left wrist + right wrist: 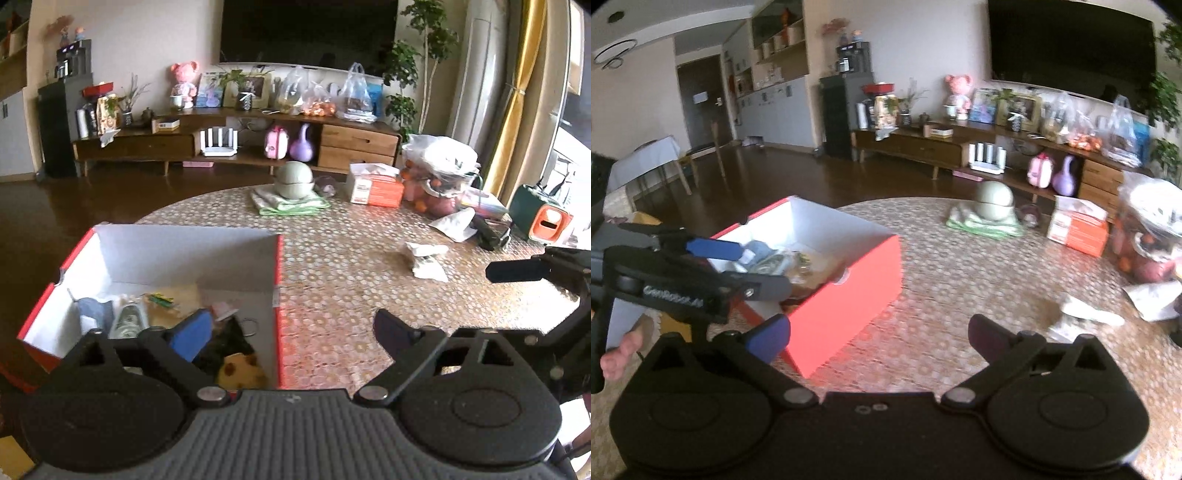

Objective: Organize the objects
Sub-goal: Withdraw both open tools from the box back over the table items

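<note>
Box [110, 251] contents cluttered, blurry packet [1082, 314]

A dark television [310, 31] is hanging above a long wooden media console [236, 138], where a pink bear figurine [183, 83] is standing beside framed pictures [210, 90]. A white router [218, 142] is sitting on the lower shelf, near a pink toy case [276, 142] and a purple kettlebell [302, 144]. A leafy potted plant [424, 59] is rising beside a yellow curtain [517, 99].
</note>
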Action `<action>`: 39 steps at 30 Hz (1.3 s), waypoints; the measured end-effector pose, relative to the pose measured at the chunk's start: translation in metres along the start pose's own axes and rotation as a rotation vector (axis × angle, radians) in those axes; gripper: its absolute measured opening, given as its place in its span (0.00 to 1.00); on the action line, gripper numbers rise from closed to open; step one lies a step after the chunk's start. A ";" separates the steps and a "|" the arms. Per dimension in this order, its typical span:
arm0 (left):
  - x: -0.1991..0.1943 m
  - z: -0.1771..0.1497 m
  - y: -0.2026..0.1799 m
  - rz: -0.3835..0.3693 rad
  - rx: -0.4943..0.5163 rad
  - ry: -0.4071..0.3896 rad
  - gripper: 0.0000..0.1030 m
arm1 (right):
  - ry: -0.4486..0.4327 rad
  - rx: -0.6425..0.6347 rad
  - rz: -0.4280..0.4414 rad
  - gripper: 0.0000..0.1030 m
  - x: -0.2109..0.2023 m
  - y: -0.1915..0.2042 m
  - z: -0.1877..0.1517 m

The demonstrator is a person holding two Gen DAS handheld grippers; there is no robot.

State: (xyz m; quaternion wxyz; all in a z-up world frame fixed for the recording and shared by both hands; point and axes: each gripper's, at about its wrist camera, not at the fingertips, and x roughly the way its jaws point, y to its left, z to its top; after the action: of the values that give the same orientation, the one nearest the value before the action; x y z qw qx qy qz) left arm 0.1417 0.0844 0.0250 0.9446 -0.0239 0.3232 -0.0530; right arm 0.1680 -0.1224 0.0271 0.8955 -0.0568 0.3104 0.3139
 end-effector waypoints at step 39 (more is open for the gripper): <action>0.182 0.027 -0.191 -0.013 0.115 0.017 1.00 | 0.053 0.265 -0.296 1.00 0.020 -0.261 -0.022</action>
State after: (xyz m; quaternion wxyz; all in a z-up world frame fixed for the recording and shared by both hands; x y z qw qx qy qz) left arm 0.2852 -0.1260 -0.0495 0.9412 0.0288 0.3273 -0.0780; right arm 0.3245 -0.3258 -0.0267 0.9230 0.0081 0.3608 0.1339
